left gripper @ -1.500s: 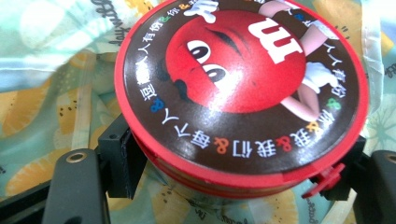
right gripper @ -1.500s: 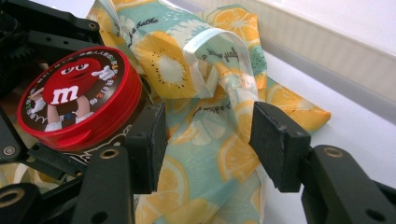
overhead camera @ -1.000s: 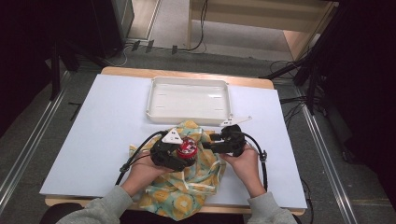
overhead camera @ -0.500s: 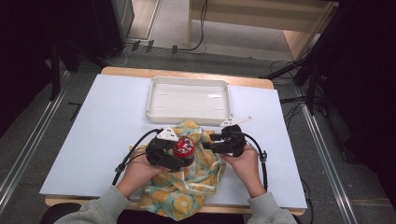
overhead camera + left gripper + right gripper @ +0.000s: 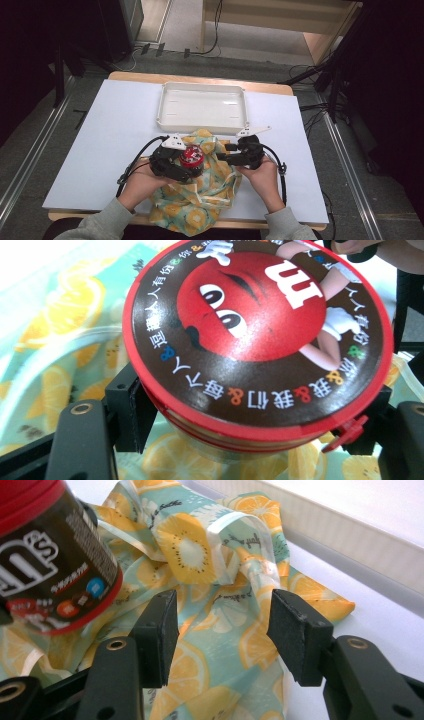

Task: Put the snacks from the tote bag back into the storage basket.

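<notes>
The left gripper [image 5: 192, 161], its jaws clamped on the round red-lidded candy tub [image 5: 190, 157], now sits slightly lower and further left over the orange-print plastic bag [image 5: 200, 200] than a second ago. The tub has moved with it, away from the right gripper [image 5: 223, 152], so the gap between the two grippers is a little wider than before.

Left hand-held gripper [image 5: 192, 161] is clamped tight; right hand-held gripper [image 5: 222, 152] gapes, jaws parted.
</notes>
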Demonstrator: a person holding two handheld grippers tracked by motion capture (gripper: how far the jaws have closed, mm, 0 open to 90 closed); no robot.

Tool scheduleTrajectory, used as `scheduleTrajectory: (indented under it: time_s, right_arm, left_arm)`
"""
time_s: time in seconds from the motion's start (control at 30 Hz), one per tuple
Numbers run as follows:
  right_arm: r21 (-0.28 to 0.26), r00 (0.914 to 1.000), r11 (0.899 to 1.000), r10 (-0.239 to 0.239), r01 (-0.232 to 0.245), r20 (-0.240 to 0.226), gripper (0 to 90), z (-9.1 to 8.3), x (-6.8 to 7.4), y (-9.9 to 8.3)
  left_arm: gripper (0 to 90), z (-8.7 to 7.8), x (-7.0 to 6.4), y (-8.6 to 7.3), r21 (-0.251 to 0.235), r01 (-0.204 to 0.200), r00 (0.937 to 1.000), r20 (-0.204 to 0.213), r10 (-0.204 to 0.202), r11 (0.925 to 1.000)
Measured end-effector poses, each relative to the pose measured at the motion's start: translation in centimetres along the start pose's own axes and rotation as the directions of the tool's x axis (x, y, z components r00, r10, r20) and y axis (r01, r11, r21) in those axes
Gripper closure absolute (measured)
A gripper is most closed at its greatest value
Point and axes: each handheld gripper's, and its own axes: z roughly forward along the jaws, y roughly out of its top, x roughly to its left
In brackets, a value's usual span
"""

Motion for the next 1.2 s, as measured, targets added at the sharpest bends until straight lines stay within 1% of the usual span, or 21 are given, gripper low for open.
scheduleTrajectory:
  time_s: [0.1, 0.13, 0.2, 0.27, 0.3, 0.4, 0.5, 0.67, 0.7, 0.77, 0.87, 1.0, 1.03, 1.07, 1.2]
  right_arm:
    - [-0.003, 0.9999, 1.0, -0.013, 0.013, -0.005, 46.6, -0.1, 0.2, 0.0]
    - [-0.002, 0.9999, 1.0, -0.011, 0.011, -0.004, 46.5, -0.2, 0.3, 0.0]
    - [-0.006, 0.9999, 1.0, -0.012, 0.012, -0.005, 46.5, -0.4, 0.4, 0.0]
    - [-0.008, 0.9998, 1.0, -0.017, 0.017, -0.007, 46.5, -0.5, 0.6, -0.1]
    - [-0.006, 0.9999, 1.0, -0.016, 0.016, -0.005, 46.5, -0.5, 0.8, -0.1]
    - [-0.006, 0.9995, 1.0, -0.028, 0.028, -0.011, 46.0, -0.5, 1.0, -0.2]
    - [-0.011, 0.9994, 1.0, -0.027, 0.027, -0.023, 45.3, -0.5, 1.2, -0.3]
    - [-0.012, 0.9985, 0.999, -0.046, 0.045, -0.03, 45.3, -0.5, 1.5, -0.2]
    - [-0.008, 0.9983, 0.999, -0.048, 0.048, -0.031, 45.3, -0.5, 1.6, -0.3]
    - [-0.003, 0.9984, 0.999, -0.048, 0.048, -0.03, 45.3, -0.5, 1.7, -0.3]
    - [-0.002, 0.9978, 0.998, -0.056, 0.056, -0.034, 45.3, -0.5, 1.8, -0.3]
    - [0.001, 0.9978, 0.998, -0.056, 0.056, -0.036, 45.3, -0.4, 1.9, -0.3]
    - [0.0, 0.9975, 0.998, -0.06, 0.06, -0.037, 45.3, -0.4, 2.0, -0.3]
    - [0.0, 0.9974, 0.998, -0.061, 0.061, -0.038, 45.3, -0.4, 2.0, -0.3]
    - [-0.004, 0.9974, 0.999, -0.053, 0.053, -0.048, 45.3, -0.3, 2.1, -0.3]
  left_arm:
    - [25.6, -0.5, 0.2, 0.0, -0.008, 0.012, 0.9999, 0.002, -0.012, 0.9999]
    - [25.6, -0.6, 0.3, 0.0, -0.011, 0.016, 0.9999, 0.003, -0.016, 0.9998]
    - [25.6, -0.9, 0.5, 0.0, -0.007, 0.012, 0.9999, -0.003, -0.012, 0.9999]
    - [25.6, -1.1, 0.5, 0.0, -0.009, 0.021, 0.9998, -0.005, -0.021, 0.9997]
    - [25.6, -1.3, 0.6, 0.1, 0.001, 0.024, 0.9997, -0.007, -0.024, 0.9997]
    - [25.6, -1.6, 0.8, 0.1, -0.007, 0.025, 0.9997, -0.006, -0.026, 0.9996]
    - [25.6, -1.8, 0.8, 0.3, -0.01, 0.02, 0.9998, -0.006, -0.02, 0.9998]
    - [25.6, -2.2, 1.0, 0.5, 0.0, 0.017, 0.9998, -0.011, -0.017, 0.9999]
    - [25.6, -2.3, 1.0, 0.5, 0.007, 0.022, 0.9997, -0.014, -0.022, 0.9997]
    - [25.6, -2.7, 1.1, 0.7, 0.01, 0.016, 0.9997, -0.021, -0.015, 0.9998]
    - [25.6, -3.1, 1.3, 0.8, -0.007, 0.025, 0.9995, -0.019, -0.025, 0.9997]
    - [25.6, -3.5, 1.7, 0.8, 0.001, 0.029, 0.9991, -0.03, -0.029, 0.9996]
    - [25.6, -3.5, 1.8, 0.8, -0.004, 0.033, 0.999, -0.031, -0.033, 0.9994]
    - [25.6, -3.6, 2.0, 0.8, 0.007, 0.033, 0.9989, -0.033, -0.032, 0.9994]
    - [25.6, -4.0, 2.2, 0.9, -0.001, 0.038, 0.9987, -0.033, -0.038, 0.9993]
